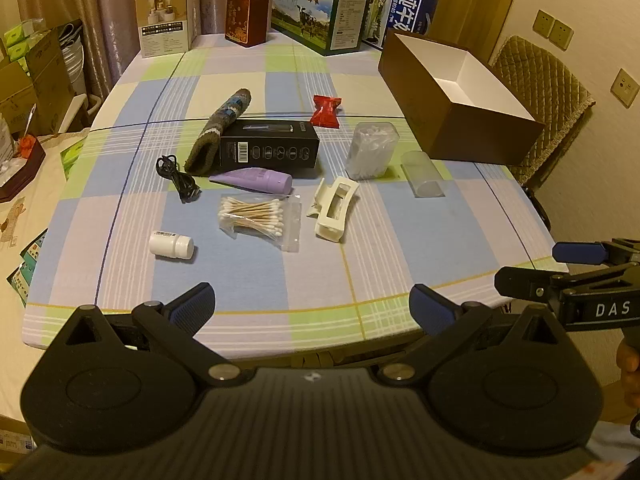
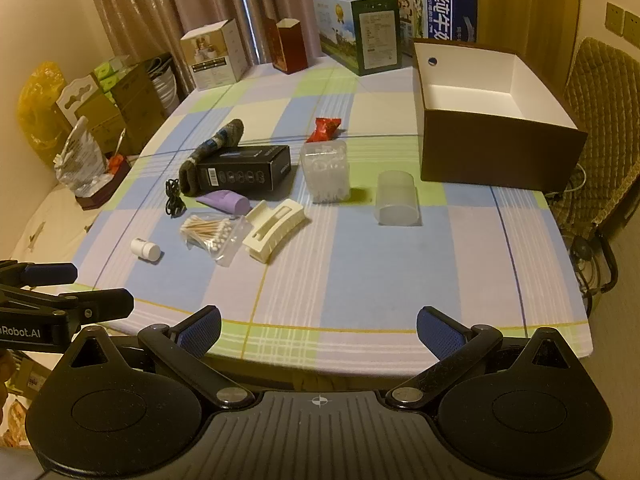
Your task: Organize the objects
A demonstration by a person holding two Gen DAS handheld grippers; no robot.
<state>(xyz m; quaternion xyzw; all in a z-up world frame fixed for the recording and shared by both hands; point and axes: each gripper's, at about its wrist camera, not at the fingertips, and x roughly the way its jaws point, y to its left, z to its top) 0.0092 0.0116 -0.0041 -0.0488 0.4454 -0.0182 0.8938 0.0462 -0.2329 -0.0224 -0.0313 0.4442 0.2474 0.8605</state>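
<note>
- Blue-padded fingers of the left gripper (image 1: 312,304) are spread wide apart with nothing between them, held over the near edge of the table (image 1: 360,264).
- The right gripper (image 2: 318,328) is likewise held agape and bare over the near edge, beside the left one; each is seen from the side in the other's view.
- Nearest the grippers, toward the left, a small white bottle (image 1: 171,245) is laid on its side.
- Just beyond it a clear bag of cotton swabs (image 1: 260,220) is found, with a cream hair clip (image 1: 334,210) just to its right.
- Behind the bag a purple tube (image 1: 256,180) is laid against the near side of a black carton (image 1: 270,146).
- A grey knitted sock (image 1: 218,132) is leaned along the carton's left end, and a coiled black cable (image 1: 178,178) is set just left of the sock.
- Right of the carton a clear tub of swabs (image 1: 372,150) is stood upright; a frosted plastic cup (image 1: 422,174) is tipped on its side further right.
- A red packet (image 1: 326,111) is placed beyond the carton, apart from it.
- At the far right an open brown box (image 1: 460,128) with a white inside is seen, with nothing visible in it.
- Along the far edge several printed cartons (image 1: 320,12) are lined up.
</note>
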